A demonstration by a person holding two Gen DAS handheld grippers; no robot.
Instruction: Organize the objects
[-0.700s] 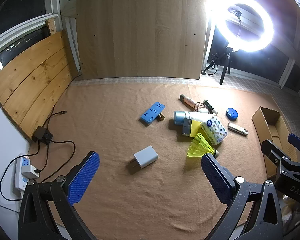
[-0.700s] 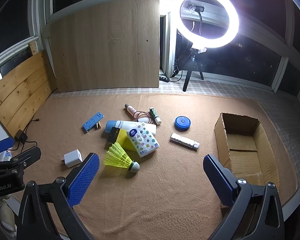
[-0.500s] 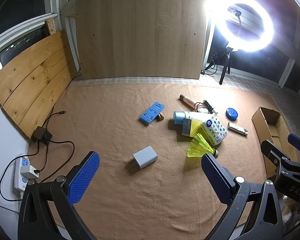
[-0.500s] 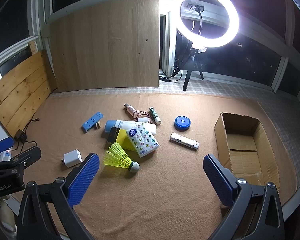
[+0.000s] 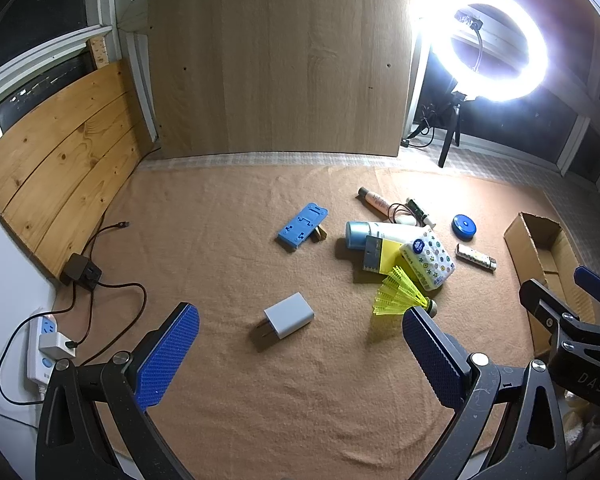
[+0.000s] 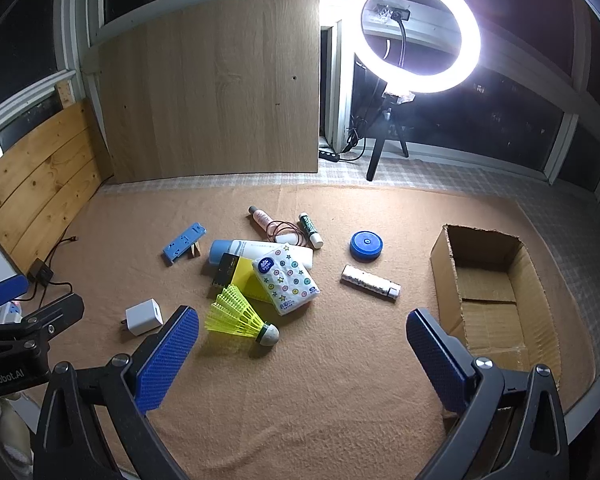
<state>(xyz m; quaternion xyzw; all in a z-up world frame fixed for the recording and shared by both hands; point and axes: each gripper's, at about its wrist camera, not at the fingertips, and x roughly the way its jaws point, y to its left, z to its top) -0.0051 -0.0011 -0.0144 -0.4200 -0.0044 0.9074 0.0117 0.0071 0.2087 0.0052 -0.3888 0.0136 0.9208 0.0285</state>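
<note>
Tan carpet (image 6: 320,380) carries clutter; cardboard box (image 6: 496,292) lies at three o'clock. Left gripper (image 5: 300,354), marked "GenRobot.AI", and right gripper (image 6: 302,354), marked "DAS", both gape empty above the shuttlecock (image 6: 240,316).

the left gripper (image 5: 300,354) has two black plastic arms shaped like open triangular frames, each ending in a long flat finger faced with a bright blue pad (image 5: 167,356) covered in a fine raised grid. a round silver screw head sits at the base of each finger, with a second one just beside it on the frame. the right gripper (image 6: 302,356) is built the same way (blue textured pads (image 6: 166,358), black frames, silver screws). seen from the side, each tool's black body carries white printed lettering: "genrobot.ai" on the left one, "das" on the right one.
</note>
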